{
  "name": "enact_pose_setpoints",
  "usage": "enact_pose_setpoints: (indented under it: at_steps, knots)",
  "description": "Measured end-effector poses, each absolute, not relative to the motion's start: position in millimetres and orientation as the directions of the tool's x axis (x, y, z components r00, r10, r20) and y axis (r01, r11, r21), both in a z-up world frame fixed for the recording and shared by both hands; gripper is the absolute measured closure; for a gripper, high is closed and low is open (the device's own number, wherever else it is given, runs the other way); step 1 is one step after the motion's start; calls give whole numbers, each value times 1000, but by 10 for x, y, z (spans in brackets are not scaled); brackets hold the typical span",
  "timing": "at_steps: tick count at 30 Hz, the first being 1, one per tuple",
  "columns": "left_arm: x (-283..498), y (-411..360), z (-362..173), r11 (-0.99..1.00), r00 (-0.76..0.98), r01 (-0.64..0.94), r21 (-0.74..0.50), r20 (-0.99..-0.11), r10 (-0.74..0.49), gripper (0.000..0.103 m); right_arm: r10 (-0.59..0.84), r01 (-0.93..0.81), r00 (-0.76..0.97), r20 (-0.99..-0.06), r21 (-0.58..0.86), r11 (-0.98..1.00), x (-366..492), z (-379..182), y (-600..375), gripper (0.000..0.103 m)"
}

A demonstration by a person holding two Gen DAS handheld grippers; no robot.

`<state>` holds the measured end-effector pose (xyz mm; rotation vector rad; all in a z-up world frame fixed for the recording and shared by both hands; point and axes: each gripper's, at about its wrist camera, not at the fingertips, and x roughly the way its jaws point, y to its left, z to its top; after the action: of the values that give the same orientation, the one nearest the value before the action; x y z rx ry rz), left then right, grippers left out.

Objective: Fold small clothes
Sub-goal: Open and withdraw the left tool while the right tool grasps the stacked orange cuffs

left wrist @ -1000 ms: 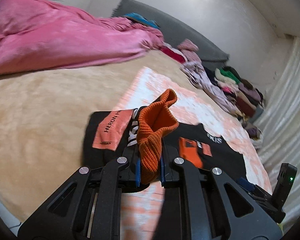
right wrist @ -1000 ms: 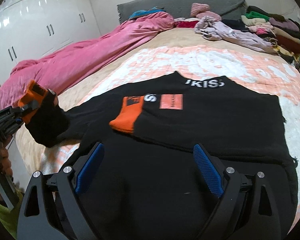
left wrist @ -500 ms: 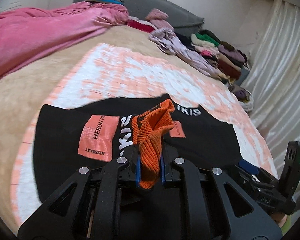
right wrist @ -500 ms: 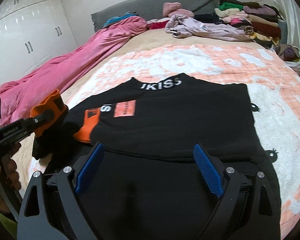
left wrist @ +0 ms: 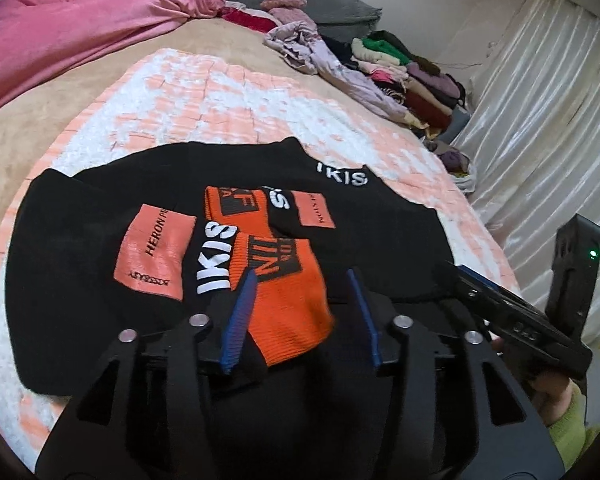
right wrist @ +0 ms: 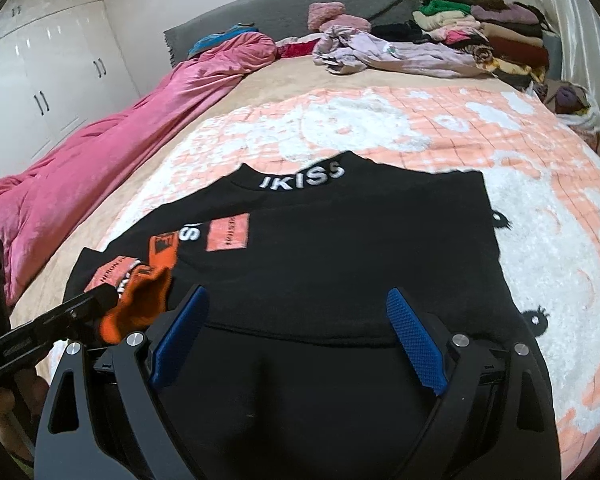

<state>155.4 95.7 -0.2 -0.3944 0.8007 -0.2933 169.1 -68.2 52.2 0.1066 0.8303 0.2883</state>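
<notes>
A black sweatshirt [left wrist: 380,220] with white lettering and orange patches lies flat on the peach and white blanket [left wrist: 228,96]. Both sleeves are folded across its chest, orange cuffs side by side. My left gripper [left wrist: 300,316] is open, its blue pads on either side of the near orange cuff [left wrist: 288,304], which lies loose on the shirt. My right gripper [right wrist: 296,340] is open and empty above the sweatshirt's [right wrist: 360,248] lower hem. The left gripper [right wrist: 80,312] shows at the left of the right wrist view, over the orange cuff [right wrist: 140,304].
A pink duvet [right wrist: 100,148] lies along the bed's left side. Loose and stacked clothes [right wrist: 460,44] are piled at the head of the bed by a grey headboard [right wrist: 300,8]. White curtains [left wrist: 548,120] hang on the right, white wardrobes [right wrist: 32,72] on the left.
My left gripper carried the sleeve across the chest, lowered it, and opened; the orange cuff now lies on the shirt. The right gripper stayed open over the hem.
</notes>
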Motion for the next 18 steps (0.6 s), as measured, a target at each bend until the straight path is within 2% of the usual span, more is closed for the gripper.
enact_pose_setpoints:
  at_steps: [4,7,10,16,18]
  knots:
    - [1495,1059,104,898,695,84,-432,-620,-364,57,317,-245,625,-713,207,947,1708,552,-516,13]
    - [1465,1195,178,937,737,18,-349,-629,-249,51,363,-286,587,-724,234,929,1719,522,-341,13]
    - [1462,1367,207,959,761,-59,-279,-634,-138,50,413,-339,541,-732,260,904,1724,465,-98,14]
    - [1439,1755,212,944,774,-165,-284,-631,-54,48,474,-397,465,-748,302,867,1832,323,320,23]
    - [1427,1857,189,935,775,-187,-302,-630,-49,48,491,-389,435,-755,334,859,1899,247,381,32]
